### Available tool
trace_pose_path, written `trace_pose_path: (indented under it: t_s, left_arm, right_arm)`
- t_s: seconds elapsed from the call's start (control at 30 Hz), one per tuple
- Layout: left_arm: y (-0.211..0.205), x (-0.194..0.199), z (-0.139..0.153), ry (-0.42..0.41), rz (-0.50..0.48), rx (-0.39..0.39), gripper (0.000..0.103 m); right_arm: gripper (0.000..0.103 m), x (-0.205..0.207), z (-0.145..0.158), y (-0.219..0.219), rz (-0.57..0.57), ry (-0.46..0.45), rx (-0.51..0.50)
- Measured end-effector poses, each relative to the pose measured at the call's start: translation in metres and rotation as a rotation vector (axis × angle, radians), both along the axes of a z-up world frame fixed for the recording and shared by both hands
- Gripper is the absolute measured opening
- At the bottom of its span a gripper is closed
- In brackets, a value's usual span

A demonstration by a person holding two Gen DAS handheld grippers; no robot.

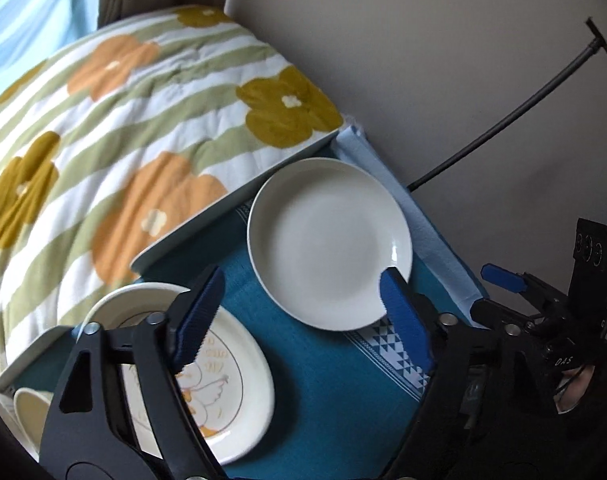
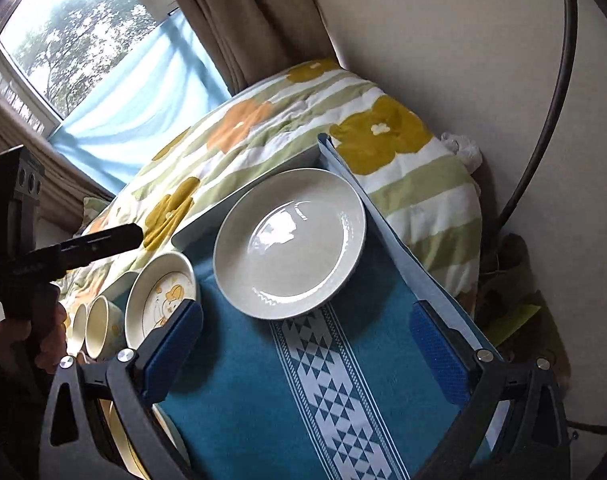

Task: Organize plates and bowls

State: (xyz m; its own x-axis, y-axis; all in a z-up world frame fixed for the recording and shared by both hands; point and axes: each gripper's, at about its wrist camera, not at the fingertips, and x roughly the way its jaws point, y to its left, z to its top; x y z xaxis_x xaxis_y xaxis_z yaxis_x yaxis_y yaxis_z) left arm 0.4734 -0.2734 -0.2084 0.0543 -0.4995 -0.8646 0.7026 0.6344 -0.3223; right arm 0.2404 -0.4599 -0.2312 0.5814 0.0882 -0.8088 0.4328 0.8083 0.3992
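While both the left gripper (image 1: 299, 320) and right gripper (image 2: 307, 352) are hovering open and empty, the white plate (image 2: 289, 240) is lying far on the blue cloth (image 2: 239, 380), right of the duck plate (image 2: 163, 300), probably awaiting stacking.

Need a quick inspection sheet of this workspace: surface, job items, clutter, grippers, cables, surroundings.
Surface: blue cloth with a white triangle stripe, on a small table.
Job's things: white plate lying flat; duck plate beside it, sitting in another dish; two cups at the table's far end.
Clutter: nothing seen.
Grippers: left gripper open above the gap between the two plates; right gripper open over the cloth; both jaws empty.
Cables: nothing seen.
Surroundings: flowered quilt next to the table, curtain, window, wall, dark curved rod.
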Motion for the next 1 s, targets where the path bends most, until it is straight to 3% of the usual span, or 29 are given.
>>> trace_pose_path:
  t_s: [0.03, 0.1, 0.27, 0.43, 0.47, 0.53, 0.63, 1.0]
  left_arm:
    - [-0.006, 0.009, -0.014, 0.027, -0.004, 0.016, 0.059]
    - [-0.016, 0.024, -0.041, 0.083, -0.015, 0.027, 0.051]
    - [-0.031, 0.04, -0.077, 0.159, -0.047, 0.051, 0.047]
    - [-0.036, 0.049, -0.093, 0.192, -0.058, 0.066, 0.031]
    - [-0.035, 0.049, -0.093, 0.193, -0.062, 0.068, 0.028]
    - [-0.034, 0.05, -0.096, 0.199, -0.063, 0.071, 0.021]
    - [-0.033, 0.048, -0.1, 0.185, -0.071, 0.082, 0.015]
    - [-0.03, 0.031, -0.087, 0.098, -0.092, 0.083, 0.015]
  right_arm:
    - [0.091, 0.005, -0.01, -0.005, -0.016, 0.005, 0.031]
    - [0.079, 0.015, -0.03, -0.012, -0.039, 0.022, 0.076]
    - [0.055, 0.028, -0.057, -0.019, -0.078, 0.05, 0.12]
    - [0.04, 0.039, -0.071, -0.024, -0.087, 0.059, 0.149]
    - [0.033, 0.04, -0.073, -0.024, -0.086, 0.062, 0.152]
    - [0.031, 0.042, -0.077, -0.025, -0.094, 0.067, 0.153]
    - [0.017, 0.042, -0.08, -0.027, -0.11, 0.072, 0.147]
    - [0.014, 0.042, -0.074, -0.027, -0.082, 0.053, 0.107]
